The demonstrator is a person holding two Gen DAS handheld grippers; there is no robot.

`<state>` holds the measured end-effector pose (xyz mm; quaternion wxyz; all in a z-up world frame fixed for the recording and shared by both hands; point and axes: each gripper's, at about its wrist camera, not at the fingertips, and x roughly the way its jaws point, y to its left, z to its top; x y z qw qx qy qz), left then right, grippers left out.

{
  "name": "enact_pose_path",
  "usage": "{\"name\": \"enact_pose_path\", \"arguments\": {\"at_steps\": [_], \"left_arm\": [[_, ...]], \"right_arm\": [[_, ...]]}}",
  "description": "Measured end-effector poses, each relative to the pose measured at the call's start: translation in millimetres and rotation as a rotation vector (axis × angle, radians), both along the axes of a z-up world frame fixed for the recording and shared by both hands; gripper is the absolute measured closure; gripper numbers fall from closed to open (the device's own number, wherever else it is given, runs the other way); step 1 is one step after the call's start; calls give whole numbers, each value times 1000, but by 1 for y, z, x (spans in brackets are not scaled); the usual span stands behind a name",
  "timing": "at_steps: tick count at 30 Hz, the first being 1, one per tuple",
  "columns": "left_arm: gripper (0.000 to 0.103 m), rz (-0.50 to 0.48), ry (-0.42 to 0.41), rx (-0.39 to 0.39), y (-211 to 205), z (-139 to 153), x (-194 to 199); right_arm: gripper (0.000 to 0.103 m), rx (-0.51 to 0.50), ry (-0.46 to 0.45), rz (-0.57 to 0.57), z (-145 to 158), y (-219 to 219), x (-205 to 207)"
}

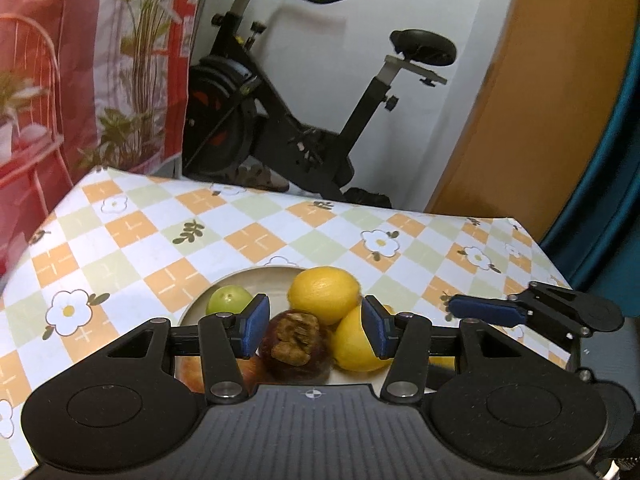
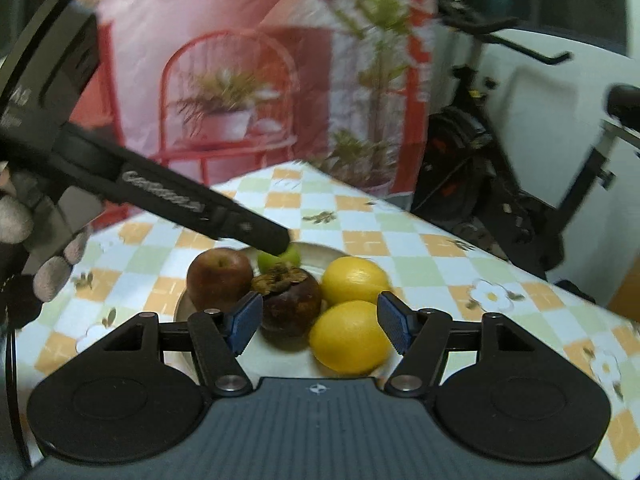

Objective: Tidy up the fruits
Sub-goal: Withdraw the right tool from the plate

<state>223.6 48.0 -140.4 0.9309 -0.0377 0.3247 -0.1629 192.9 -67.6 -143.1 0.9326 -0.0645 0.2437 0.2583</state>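
A pale plate [image 1: 240,280] holds a dark mangosteen [image 1: 294,344], two lemons [image 1: 323,294] [image 1: 354,342], a small green fruit [image 1: 228,299] and a red apple [image 2: 219,279]. My left gripper [image 1: 316,330] is open above the plate, its pads either side of the mangosteen, apart from it. My right gripper [image 2: 320,326] is open, hovering over the mangosteen [image 2: 291,301] and near lemon [image 2: 350,336]. The second lemon [image 2: 354,279] lies behind. The left gripper's body [image 2: 180,200] reaches over the green fruit [image 2: 294,255]. The plate rim [image 2: 182,304] shows left.
The table wears a checked flower cloth [image 1: 132,232]. An exercise bike [image 1: 288,120] stands beyond the far edge, beside a red printed backdrop [image 1: 80,60] and an orange door [image 1: 540,100]. The right gripper's finger [image 1: 488,311] shows at the right.
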Motion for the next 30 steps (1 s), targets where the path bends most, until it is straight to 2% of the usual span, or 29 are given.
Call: {"name": "enact_pose_path", "arguments": {"at_steps": [7, 13, 21, 30], "left_arm": [[50, 11, -20, -14, -16, -2, -36], [49, 4, -38, 10, -27, -11, -67], [49, 37, -33, 0, -23, -28, -95], [49, 77, -28, 4, -12, -40, -114]], "right_arm": [[36, 145, -50, -118, 2, -34, -43], [36, 251, -16, -211, -18, -53, -70], [36, 217, 7, -236, -46, -57, -102], [36, 131, -15, -147, -52, -28, -115]]}}
